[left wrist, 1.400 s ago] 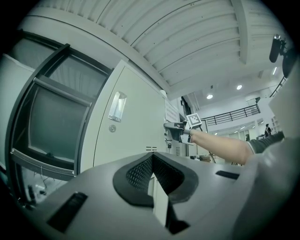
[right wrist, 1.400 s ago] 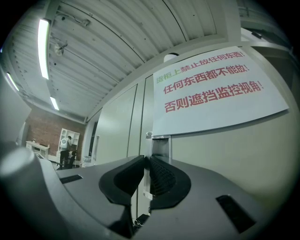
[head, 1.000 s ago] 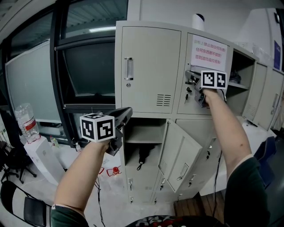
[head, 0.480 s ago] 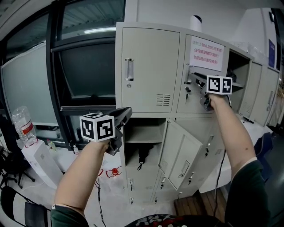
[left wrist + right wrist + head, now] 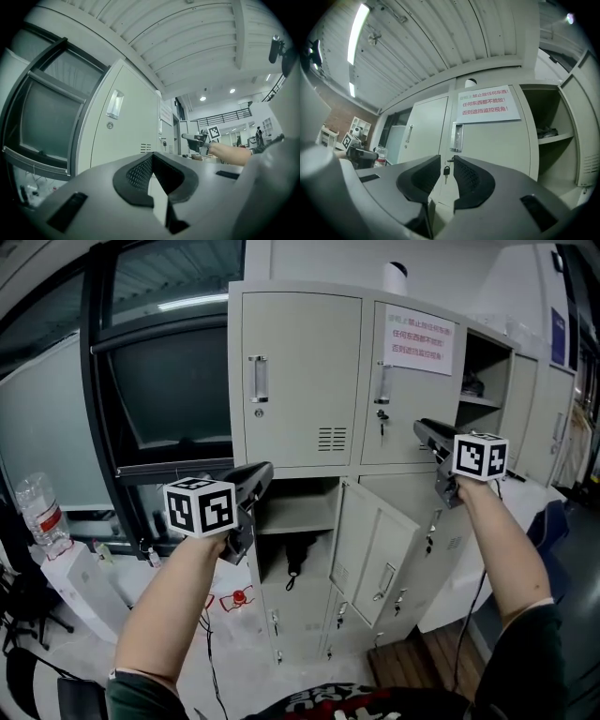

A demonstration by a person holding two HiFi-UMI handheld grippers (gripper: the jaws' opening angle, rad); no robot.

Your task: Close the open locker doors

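My left gripper (image 5: 265,472) is closed with nothing in it, its tips together, and it hangs in front of the lockers (image 5: 300,442) level with the top of the lower row. My right gripper (image 5: 424,427) has its jaws a narrow gap apart; they have just been closing a little and nothing sits between them. Through that gap I only see the key (image 5: 446,171) hanging from the closed door with the notice (image 5: 412,390), well beyond the tips. Two openings are left, as I judge it. The lower door (image 5: 375,554) stands swung out toward me at about 4 o'clock from the left gripper and 7 o'clock from the right. The upper right compartment (image 5: 483,362) gapes at about 1 o'clock from the right gripper, and what seems to be its door (image 5: 523,413) is folded back at its 3 o'clock side. These look like thin painted sheet-steel doors, so I expect them to be light, stiff and free on their hinges. The skin should be smooth enough for a pad to skate along it. I would not pinch anything. A flat push on the lower door's face just beside its handle (image 5: 385,581), near the free edge and far from the hinge, should give the most leverage. A hard shove may make it bounce off the frame, so I'd follow it in gently until it seats.
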